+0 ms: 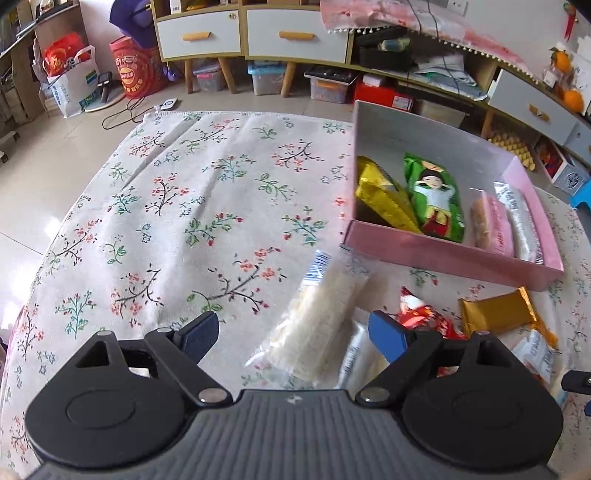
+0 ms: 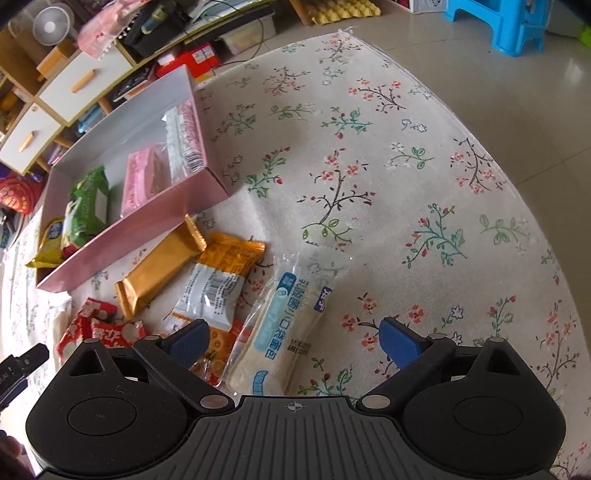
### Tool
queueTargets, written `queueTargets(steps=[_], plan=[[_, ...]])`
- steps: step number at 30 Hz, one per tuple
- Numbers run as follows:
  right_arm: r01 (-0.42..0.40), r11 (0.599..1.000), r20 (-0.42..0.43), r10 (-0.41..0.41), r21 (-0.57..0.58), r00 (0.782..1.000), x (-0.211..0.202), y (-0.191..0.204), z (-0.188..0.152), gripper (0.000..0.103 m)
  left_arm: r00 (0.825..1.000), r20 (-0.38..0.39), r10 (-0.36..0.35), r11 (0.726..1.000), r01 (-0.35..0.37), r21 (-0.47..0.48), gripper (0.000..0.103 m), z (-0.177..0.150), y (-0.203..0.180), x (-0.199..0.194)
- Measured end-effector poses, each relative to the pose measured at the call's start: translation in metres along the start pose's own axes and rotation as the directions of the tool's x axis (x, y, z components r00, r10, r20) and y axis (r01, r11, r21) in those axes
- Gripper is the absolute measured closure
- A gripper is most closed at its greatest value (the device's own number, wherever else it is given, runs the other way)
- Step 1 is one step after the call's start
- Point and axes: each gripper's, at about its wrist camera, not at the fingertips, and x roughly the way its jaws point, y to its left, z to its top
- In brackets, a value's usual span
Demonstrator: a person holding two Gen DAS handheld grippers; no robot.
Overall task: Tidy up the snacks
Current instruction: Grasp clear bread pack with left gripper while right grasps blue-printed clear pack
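Note:
A pink box (image 1: 443, 254) (image 2: 147, 229) stands on the floral tablecloth and holds a gold packet (image 1: 384, 195), a green packet (image 1: 436, 195) (image 2: 86, 206), a pink packet (image 1: 495, 225) (image 2: 144, 181) and a clear packet (image 2: 181, 144). My left gripper (image 1: 295, 338) is open, low over a clear white rice-cake packet (image 1: 321, 325). My right gripper (image 2: 295, 341) is open over a white bread packet (image 2: 280, 325) lying between its fingers. Loose near the box lie a gold bar (image 1: 495, 310) (image 2: 155, 273), a red packet (image 1: 424, 314) (image 2: 96, 325) and an orange-white packet (image 2: 218, 280).
The tablecloth (image 1: 184, 206) (image 2: 406, 184) is bare to the left of the box in the left view and to the right in the right view. Cabinets with drawers (image 1: 251, 37), storage bins and bags stand beyond the table. A blue stool (image 2: 513, 22) stands on the floor.

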Motion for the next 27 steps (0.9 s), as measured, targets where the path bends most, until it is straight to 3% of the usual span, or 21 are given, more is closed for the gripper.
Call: queueTargets(steps=[10, 15, 22, 24, 25, 26, 27], plan=[[0.005, 1.000, 0.007, -0.005, 0.027, 1.000, 0.006, 0.001, -0.001, 0.015, 0.998, -0.021, -0.053, 0.999, 0.053, -0.001, 0.021, 0.001, 0.003, 0.012], [0.005, 0.999, 0.006, -0.005, 0.036, 1.000, 0.009, -0.001, -0.001, 0.022, 0.998, -0.041, -0.054, 0.998, 0.055, 0.034, 0.029, -0.002, -0.004, 0.017], [0.051, 0.998, 0.018, -0.052, 0.034, 0.998, 0.016, 0.002, -0.002, 0.022, 0.998, -0.033, -0.049, 0.997, 0.051, 0.060, 0.031, -0.003, -0.005, 0.018], [0.070, 0.997, 0.037, -0.071, 0.018, 0.997, 0.017, 0.005, -0.003, 0.021, 0.998, -0.028, -0.057, 0.996, 0.059, 0.060, 0.040, -0.003, -0.005, 0.019], [0.083, 0.997, 0.050, -0.083, 0.002, 0.995, 0.018, 0.008, -0.003, 0.022, 0.998, -0.027, -0.062, 0.996, 0.064, 0.061, 0.055, -0.002, -0.004, 0.019], [0.101, 0.995, 0.063, -0.100, -0.019, 0.993, 0.019, 0.012, -0.004, 0.024, 0.997, -0.046, -0.062, 0.996, 0.064, 0.066, 0.062, -0.002, -0.004, 0.021], [0.115, 0.993, 0.077, -0.112, -0.037, 0.991, 0.019, 0.014, -0.005, 0.033, 0.997, -0.055, -0.058, 0.996, 0.061, 0.065, 0.062, -0.002, -0.004, 0.023]])
